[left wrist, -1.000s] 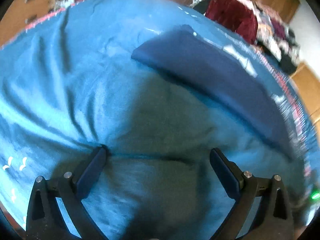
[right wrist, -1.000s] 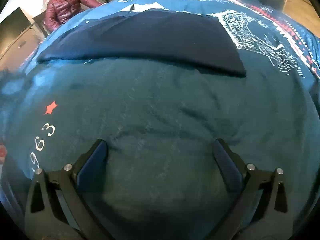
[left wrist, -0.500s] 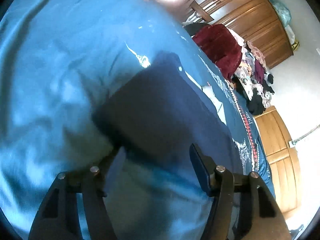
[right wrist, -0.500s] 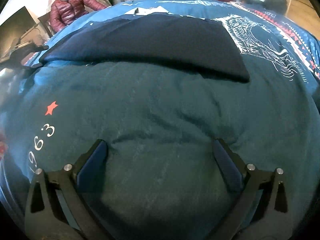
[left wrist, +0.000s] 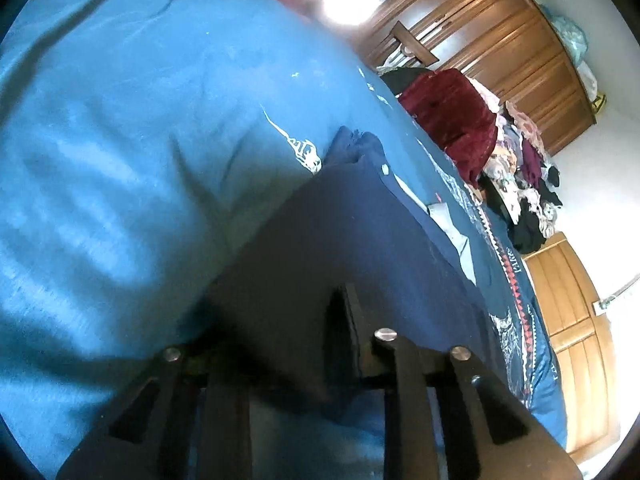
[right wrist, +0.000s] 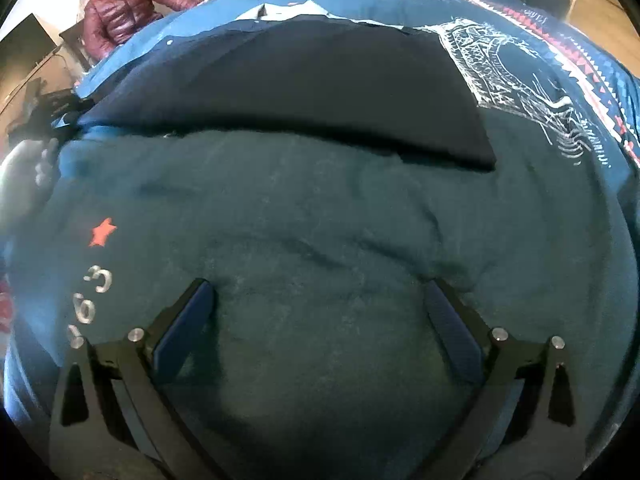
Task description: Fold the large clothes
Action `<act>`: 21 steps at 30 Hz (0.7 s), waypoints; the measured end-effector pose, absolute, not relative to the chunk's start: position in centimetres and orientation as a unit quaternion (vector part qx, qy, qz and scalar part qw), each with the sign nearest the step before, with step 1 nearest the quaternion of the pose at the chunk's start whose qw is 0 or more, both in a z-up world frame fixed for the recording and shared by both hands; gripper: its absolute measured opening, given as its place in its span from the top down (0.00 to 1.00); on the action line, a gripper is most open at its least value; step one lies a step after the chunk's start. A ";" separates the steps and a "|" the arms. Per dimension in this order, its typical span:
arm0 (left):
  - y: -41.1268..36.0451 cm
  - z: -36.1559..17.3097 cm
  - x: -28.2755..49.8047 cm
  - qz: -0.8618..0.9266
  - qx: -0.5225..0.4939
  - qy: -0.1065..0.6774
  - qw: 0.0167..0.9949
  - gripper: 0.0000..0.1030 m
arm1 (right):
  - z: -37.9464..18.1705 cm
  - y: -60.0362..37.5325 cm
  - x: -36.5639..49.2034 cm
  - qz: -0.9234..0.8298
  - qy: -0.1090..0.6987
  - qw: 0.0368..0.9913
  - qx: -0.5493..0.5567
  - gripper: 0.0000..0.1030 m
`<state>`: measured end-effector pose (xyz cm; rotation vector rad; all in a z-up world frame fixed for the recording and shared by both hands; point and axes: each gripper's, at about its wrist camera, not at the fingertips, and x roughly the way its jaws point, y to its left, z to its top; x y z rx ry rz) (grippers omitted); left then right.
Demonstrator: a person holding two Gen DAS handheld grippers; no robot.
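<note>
Lying flat on the bed, the navy garment [right wrist: 320,92] is a smooth folded slab on a rumpled teal quilt [right wrist: 320,220] printed with a red star [right wrist: 102,232]. Left gripper [left wrist: 280,320] has its fingers nipped onto the garment's near corner. Right gripper [right wrist: 320,312] sits spread wide with nothing in it, on open quilt. Wooden wardrobe [left wrist: 500,52] and a clothes pile [left wrist: 516,168] crowd the far side.
</note>
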<state>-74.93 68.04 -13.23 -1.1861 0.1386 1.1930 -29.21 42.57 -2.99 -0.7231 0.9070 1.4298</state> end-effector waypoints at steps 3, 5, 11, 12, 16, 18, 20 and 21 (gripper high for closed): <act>68.0 -12.3 -74.2 0.530 -0.497 0.078 0.682 0.87 | 0.5 42.7 -30.4 0.640 0.368 0.607 -0.295 0.03; 67.4 -11.1 -73.1 0.540 -0.463 0.095 0.696 0.97 | 3.5 44.0 -31.5 0.665 0.356 0.599 -0.271 0.03; 65.1 -6.8 -67.8 0.568 -0.321 0.165 0.740 0.97 | 10.2 55.3 -35.6 0.730 0.323 0.554 -0.235 0.02; 64.8 -6.5 -67.0 0.570 -0.302 0.175 0.744 0.97 | 10.8 58.0 -36.9 0.737 0.316 0.544 -0.249 0.02; 63.8 -5.9 -65.7 0.577 -0.271 0.192 0.746 0.97 | 10.6 69.9 -44.6 0.764 0.342 0.461 -0.295 0.02; 63.3 -5.8 -65.2 0.580 -0.257 0.202 0.746 0.97 | 9.3 74.1 -48.2 0.761 0.360 0.431 -0.324 0.02; 63.2 -5.7 -64.4 0.583 -0.243 0.210 0.747 0.97 | 7.4 77.2 -51.5 0.750 0.382 0.405 -0.356 0.02; 63.1 -5.6 -63.9 0.583 -0.231 0.216 0.748 0.97 | 6.5 78.2 -52.8 0.743 0.389 0.398 -0.372 0.03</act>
